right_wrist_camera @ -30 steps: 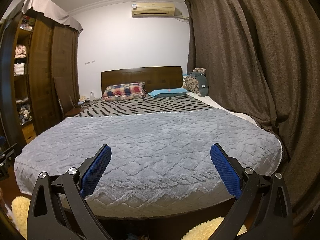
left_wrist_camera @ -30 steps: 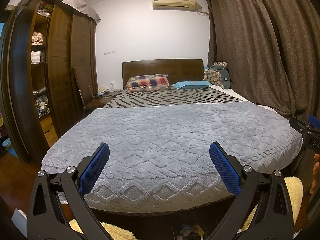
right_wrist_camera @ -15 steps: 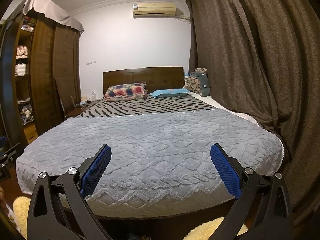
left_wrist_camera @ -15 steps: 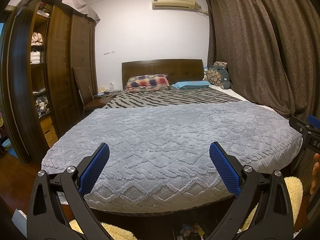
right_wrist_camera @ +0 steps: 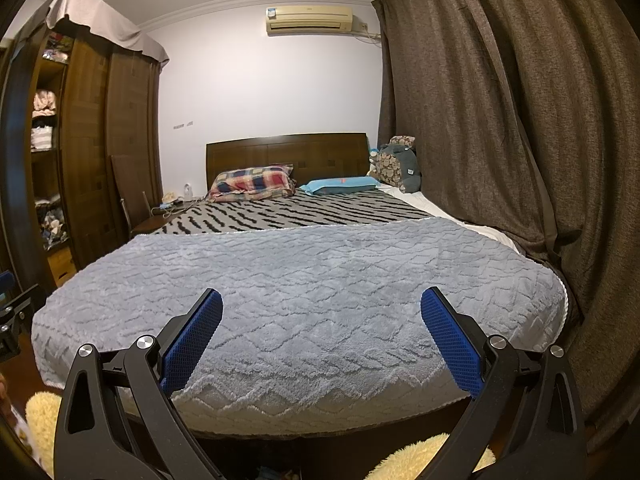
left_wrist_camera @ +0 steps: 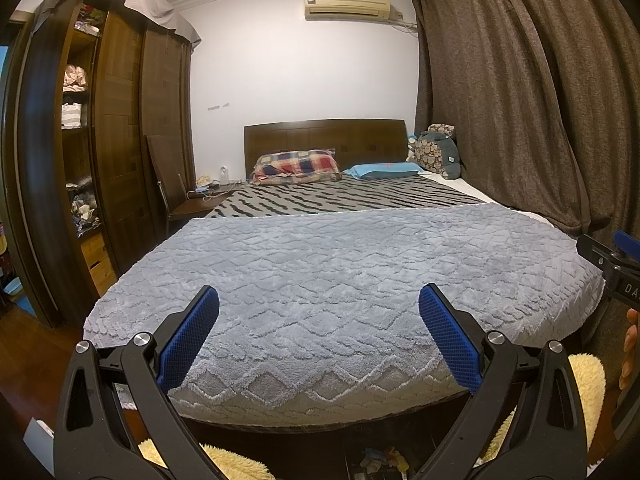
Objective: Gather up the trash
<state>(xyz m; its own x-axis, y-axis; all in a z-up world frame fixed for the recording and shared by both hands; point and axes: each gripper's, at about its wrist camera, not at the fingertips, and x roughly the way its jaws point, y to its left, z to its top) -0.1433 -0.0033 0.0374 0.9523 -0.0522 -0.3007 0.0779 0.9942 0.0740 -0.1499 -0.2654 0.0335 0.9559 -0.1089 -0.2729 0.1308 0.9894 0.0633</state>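
Observation:
My left gripper (left_wrist_camera: 319, 304) is open and empty, held above the foot of a bed covered by a grey plush blanket (left_wrist_camera: 340, 280). My right gripper (right_wrist_camera: 321, 304) is open and empty too, over the same blanket (right_wrist_camera: 320, 272). Small colourful scraps of trash (left_wrist_camera: 380, 460) lie on the dark floor below the bed's foot, between my left gripper's arms. The right gripper's tip also shows at the right edge of the left wrist view (left_wrist_camera: 612, 256). The left gripper's tip shows at the left edge of the right wrist view (right_wrist_camera: 12, 316).
A dark wooden wardrobe (left_wrist_camera: 100, 140) with open shelves stands on the left. Brown curtains (left_wrist_camera: 520, 100) hang on the right. A yellow fluffy rug (left_wrist_camera: 584, 380) lies at the bed's foot. Pillows (left_wrist_camera: 296, 164) and a nightstand (left_wrist_camera: 196, 204) sit by the headboard.
The right wrist view has shifted slightly to the left along the bed's foot. The left gripper has not moved. Both grippers stay open.

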